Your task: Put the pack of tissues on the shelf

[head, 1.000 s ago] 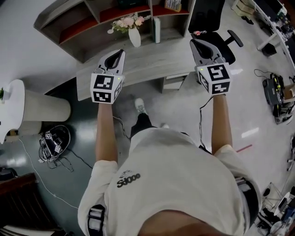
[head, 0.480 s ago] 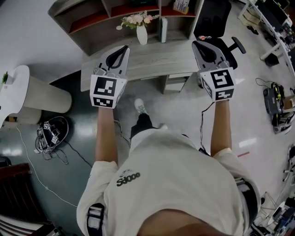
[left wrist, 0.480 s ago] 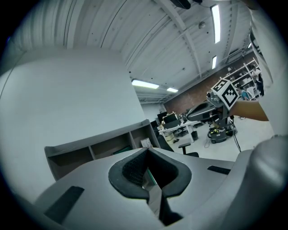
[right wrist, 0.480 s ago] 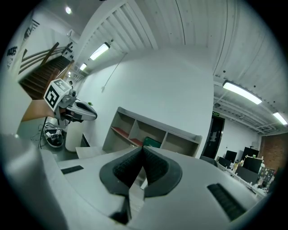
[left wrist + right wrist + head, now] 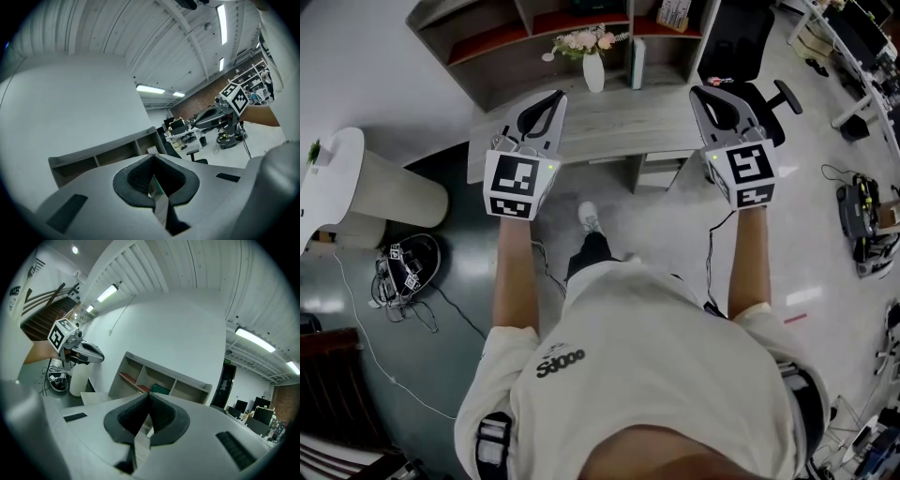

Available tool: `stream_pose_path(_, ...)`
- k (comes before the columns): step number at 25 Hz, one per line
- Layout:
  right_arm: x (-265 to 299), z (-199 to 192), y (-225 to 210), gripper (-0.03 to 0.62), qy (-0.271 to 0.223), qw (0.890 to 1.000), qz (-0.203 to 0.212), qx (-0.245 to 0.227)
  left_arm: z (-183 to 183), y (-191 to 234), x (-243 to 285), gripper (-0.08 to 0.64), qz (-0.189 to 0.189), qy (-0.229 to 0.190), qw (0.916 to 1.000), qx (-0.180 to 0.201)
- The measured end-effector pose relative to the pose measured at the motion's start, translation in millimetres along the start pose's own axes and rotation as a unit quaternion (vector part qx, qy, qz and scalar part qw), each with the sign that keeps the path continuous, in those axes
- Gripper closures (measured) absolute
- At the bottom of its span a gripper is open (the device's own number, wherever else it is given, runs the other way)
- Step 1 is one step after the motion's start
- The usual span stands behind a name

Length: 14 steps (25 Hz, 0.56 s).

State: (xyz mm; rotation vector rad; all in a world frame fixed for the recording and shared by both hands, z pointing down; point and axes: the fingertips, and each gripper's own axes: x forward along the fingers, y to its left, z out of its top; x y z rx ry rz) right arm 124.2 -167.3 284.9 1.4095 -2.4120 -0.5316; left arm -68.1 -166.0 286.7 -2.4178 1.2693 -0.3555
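A grey desk (image 5: 609, 122) carries an open-fronted shelf unit (image 5: 497, 47) along its back. Beside a white vase of pink flowers (image 5: 593, 70) a slim pale pack (image 5: 637, 64) stands upright on the desk; I cannot tell if it is the tissues. My left gripper (image 5: 555, 97) hovers over the desk's left part, shut and empty, with its jaws meeting (image 5: 153, 157). Held over the desk's right end, my right gripper (image 5: 701, 91) is also shut with nothing in it (image 5: 149, 397). A green item (image 5: 159, 390) lies in a shelf compartment.
A black office chair (image 5: 750, 47) stands right of the desk, and a drawer unit (image 5: 661, 169) sits under it. At the left are a white round stand (image 5: 389, 197) and a coil of cables (image 5: 408, 272) on the floor. More equipment (image 5: 862, 211) lies at the far right.
Both grippers have moved a little forward over the desk, and the desk and shelf sit slightly nearer in view. Both stay shut.
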Motion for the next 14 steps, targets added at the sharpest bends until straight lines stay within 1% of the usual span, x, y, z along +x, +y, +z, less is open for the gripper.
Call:
stream_pose_path(5, 3.2, -2.8, -4.6, 0.592, 0.004, 1.0, -0.002, 0.002, -3.9, -2.3, 5.3, 0.541, -0.008, 0.003, 1.0, -0.004)
stream_pose_path(10, 10.5, -9.9, -6.3, 0.592, 0.011, 1.0, 0.001, 0.0, -12.1, 1.6, 13.1, 0.541, -0.008, 0.008, 0.9999, -0.012)
stream_pose_path(14, 19.6, -17.2, -10.6, 0.592, 0.017, 1.0, 0.003, 0.008, -16.6, 4.0, 24.1, 0.541, -0.011, 0.01, 0.9998, -0.015)
